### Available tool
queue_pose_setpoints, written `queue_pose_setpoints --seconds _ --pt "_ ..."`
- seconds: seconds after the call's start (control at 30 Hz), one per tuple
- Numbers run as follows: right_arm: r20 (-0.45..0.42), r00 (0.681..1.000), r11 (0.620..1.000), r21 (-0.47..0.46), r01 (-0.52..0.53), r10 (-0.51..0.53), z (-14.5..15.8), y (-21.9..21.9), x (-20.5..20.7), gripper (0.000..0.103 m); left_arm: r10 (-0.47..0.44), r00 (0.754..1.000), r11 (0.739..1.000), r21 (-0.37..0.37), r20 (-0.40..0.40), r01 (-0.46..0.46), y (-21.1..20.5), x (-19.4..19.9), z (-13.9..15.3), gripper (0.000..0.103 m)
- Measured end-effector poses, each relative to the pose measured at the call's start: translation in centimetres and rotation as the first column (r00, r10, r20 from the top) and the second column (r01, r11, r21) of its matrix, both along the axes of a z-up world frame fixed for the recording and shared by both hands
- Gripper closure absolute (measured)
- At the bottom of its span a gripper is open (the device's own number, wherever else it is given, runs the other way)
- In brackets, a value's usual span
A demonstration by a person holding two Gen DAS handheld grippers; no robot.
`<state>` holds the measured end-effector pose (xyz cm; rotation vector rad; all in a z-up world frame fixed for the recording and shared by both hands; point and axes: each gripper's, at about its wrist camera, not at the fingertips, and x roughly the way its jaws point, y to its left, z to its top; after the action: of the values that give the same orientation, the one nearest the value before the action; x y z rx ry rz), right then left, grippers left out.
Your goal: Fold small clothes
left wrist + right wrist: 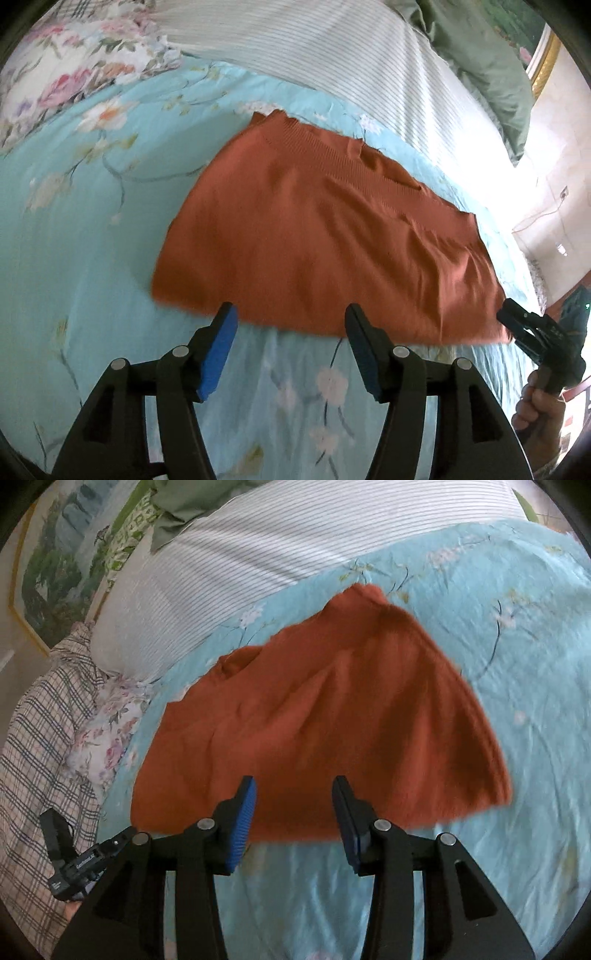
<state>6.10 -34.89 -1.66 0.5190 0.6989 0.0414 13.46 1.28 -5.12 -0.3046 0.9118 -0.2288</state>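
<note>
A: Rust-orange ribbed knit garment, one item; spread flat on pale blue floral bedsheet, near hem toward both tools.

B: Tools?

A: Left gripper: jaws wide apart, nothing held, poised just short of the hem. Right gripper: likewise parted and empty, over the hem.

B: Handling note?

A: Likely step: take the near edge. Pinch both layers at matching points near the corners, lift evenly, carry toward the striped white pillow side; uneven grips would skew the fold.
</note>
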Motion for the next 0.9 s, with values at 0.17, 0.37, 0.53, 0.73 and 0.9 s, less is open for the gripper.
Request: queue_pose_setpoints --seconds 0.17,0.37,0.53,0.73,0.9 --pt "-0.02 1.0 1.0 -0.015 -0.013 0.013 -0.5 1.3 -1.5 0.056 0.03 0.998 0.993 -0.11 -0.047 -0.035 1.6 -1.3 -1.3 0.04" --pt "-0.029 0.999 1.0 -0.013 -0.021 0.021 -0.6 1.6 -1.6 0.053 0.097 0.994 0.975 -0.193 -0.056 -0.106 2.6 -1.2 -2.0 0.039" --pt "-0.024 0.999 1.0 -0.02 -0.023 0.023 -0.6 1.6 -1.4 0.053 0.128 0.987 0.959 -0.241 -0.092 -0.147 2.6 0.2 -3.0 0.039" --pt "-0.024 1.0 1.0 -0.016 -0.019 0.019 -0.2 1.6 -1.0 0.052 0.166 0.982 0.954 -0.24 -0.086 -0.182 2.3 2.5 -3.4 0.039" --pt "-0.024 1.0 1.0 -0.012 -0.019 0.019 0.0 1.2 0.3 0.052 0.214 0.972 0.936 -0.265 -0.094 -0.231 2.8 4.5 -3.6 0.039"
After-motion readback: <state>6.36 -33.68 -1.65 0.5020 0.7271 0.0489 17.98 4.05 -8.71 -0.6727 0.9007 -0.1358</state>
